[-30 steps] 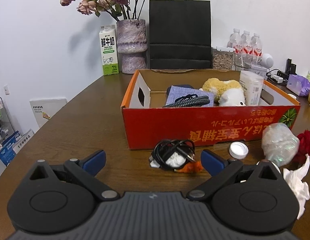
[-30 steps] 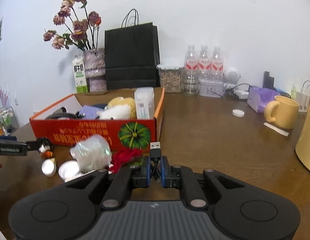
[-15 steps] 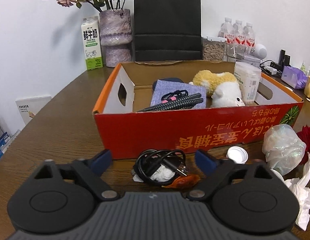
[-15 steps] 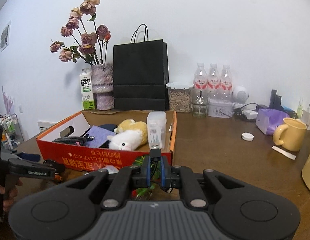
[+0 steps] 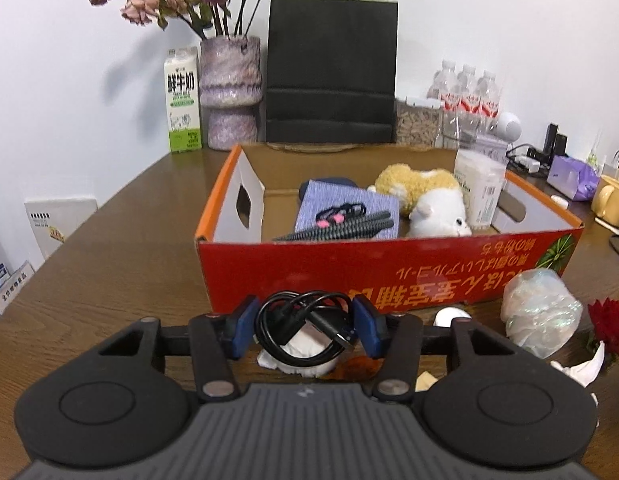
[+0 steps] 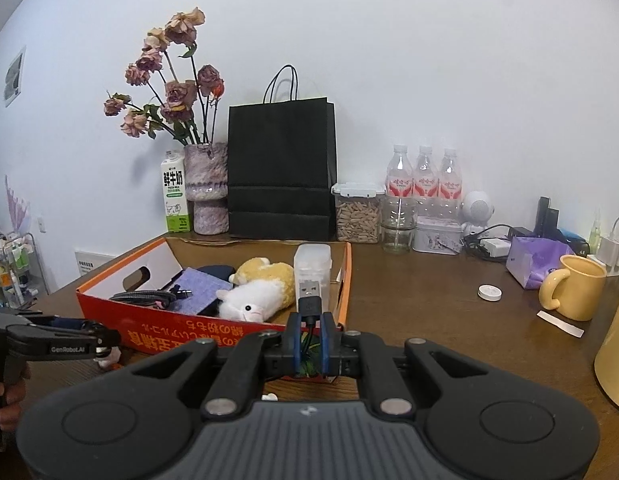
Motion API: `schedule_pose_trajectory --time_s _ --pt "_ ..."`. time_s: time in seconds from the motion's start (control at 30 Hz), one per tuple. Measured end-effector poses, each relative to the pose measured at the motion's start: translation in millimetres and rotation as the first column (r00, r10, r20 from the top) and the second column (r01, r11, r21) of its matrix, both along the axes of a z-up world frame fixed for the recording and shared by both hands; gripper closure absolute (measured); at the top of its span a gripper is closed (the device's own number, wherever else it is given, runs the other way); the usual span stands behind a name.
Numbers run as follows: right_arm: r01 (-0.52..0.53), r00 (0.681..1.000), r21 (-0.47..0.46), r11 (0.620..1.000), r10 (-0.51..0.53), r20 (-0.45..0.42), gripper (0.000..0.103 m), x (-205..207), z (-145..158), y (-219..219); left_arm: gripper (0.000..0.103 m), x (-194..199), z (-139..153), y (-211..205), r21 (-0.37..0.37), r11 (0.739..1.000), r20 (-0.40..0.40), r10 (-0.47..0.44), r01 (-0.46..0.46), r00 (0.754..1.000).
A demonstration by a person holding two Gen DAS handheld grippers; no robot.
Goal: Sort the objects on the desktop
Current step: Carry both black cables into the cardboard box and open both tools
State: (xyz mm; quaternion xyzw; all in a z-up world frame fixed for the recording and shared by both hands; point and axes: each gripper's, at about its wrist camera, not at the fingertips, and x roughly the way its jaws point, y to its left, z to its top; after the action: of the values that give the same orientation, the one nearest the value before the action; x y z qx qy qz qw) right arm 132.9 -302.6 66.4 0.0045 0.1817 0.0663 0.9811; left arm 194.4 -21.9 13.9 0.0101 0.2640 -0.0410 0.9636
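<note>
Two hand-held grippers are at work here, each on a cable. The left hand-held gripper (image 5: 304, 333) has its blue pads either side of a coiled black cable (image 5: 305, 330); the pads look to be touching the loops, though whether they squeeze yet I cannot tell. The coil lies on the tabletop (image 5: 121, 280) over something white, just in front of the red cardboard box (image 5: 389, 276). The right hand-held gripper (image 6: 309, 338) is clamped on a USB plug (image 6: 309, 298), held upright above the tabletop with its metal end pointing up, near the front right corner of the box.

Both cables should be light and floppy. The coil will likely spring loose or trail a loop if pinched on one strand only, so taking it across the whole bundle, where the loops overlap, seems safest. The plug is stiff and gives a firm hold, but the cord hanging below it may snag on the box rim.

Inside the box lie a plush toy (image 5: 433, 200), a blue cloth (image 5: 345, 210) and a white container (image 5: 479, 188). Beside the box sit a crumpled plastic bag (image 5: 539, 312) and a red flower (image 5: 609, 324).
</note>
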Motion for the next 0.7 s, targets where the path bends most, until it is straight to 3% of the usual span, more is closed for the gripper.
schedule_pose_trajectory --time_s 0.4,0.7 --pt "-0.033 0.999 0.007 0.999 0.033 0.026 0.095 11.0 7.3 15.1 0.051 -16.8 30.2 1.1 -0.03 0.999 0.109 -0.024 0.027 0.994" --pt "-0.068 0.997 0.003 0.998 0.067 0.044 0.095 58.3 16.2 36.9 0.051 10.1 55.5 2.9 -0.085 0.996 0.171 -0.004 0.019 0.985"
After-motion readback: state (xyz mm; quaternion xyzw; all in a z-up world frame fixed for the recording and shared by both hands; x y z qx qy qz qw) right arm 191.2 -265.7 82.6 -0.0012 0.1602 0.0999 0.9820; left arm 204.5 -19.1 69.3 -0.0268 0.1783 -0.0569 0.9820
